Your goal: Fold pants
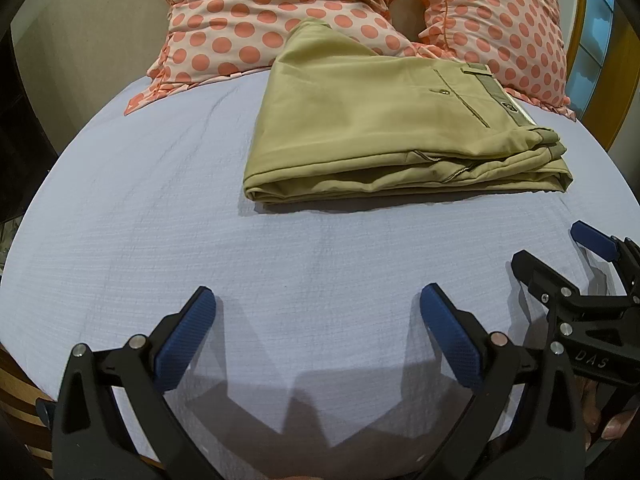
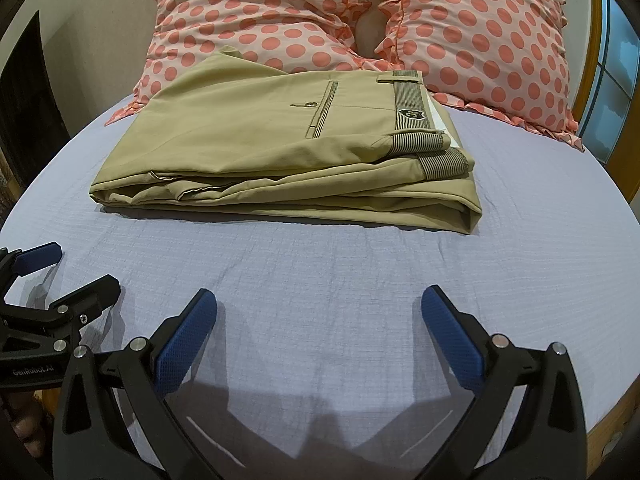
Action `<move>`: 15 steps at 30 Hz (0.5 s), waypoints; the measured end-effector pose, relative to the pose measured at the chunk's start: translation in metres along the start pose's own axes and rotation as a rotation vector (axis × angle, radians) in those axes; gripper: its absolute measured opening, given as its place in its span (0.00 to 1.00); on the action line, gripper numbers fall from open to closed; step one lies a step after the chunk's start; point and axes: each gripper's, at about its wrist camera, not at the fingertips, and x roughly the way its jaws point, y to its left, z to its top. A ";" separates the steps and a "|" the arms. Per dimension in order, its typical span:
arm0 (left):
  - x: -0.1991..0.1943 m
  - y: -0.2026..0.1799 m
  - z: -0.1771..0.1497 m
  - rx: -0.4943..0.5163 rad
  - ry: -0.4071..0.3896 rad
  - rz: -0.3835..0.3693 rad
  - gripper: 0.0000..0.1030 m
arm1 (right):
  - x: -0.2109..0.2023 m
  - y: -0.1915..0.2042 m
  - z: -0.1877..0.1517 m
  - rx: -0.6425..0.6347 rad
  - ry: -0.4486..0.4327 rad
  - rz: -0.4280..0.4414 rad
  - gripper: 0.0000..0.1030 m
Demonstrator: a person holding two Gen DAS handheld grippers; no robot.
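While the khaki pants (image 1: 396, 120) lie folded into a compact stack on the pale lavender bedsheet (image 1: 200, 220), both grippers hover low over the near part of the bed, well apart from the garment. The stack sits toward the head of the bed, its far edge resting against two pillows (image 2: 280, 12) with coral polka dots and ruffled edges. A buttoned back pocket (image 2: 320, 108) faces up, and the striped waistband (image 2: 412, 100) lies at the stack's right end (a small dark badge shows on it). Several layers of cloth show along the near edge, with a rounded fold at the near right corner.

From the left wrist view, the left gripper (image 1: 318, 304) has its jaws spread wide with nothing between its blue pads (image 1: 182, 344); only bare sheet and the tool's own shadow lie beneath. The right gripper (image 2: 320, 304) stands the same way in its own view, jaws wide apart and holding nothing. Each tool appears at the edge of the other's camera, so they sit side by side, near one another. A wooden window frame (image 2: 596, 60) shows at the far right.
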 end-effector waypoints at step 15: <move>0.000 0.001 0.000 0.002 0.002 -0.001 0.98 | 0.000 0.000 0.000 0.000 -0.001 0.000 0.99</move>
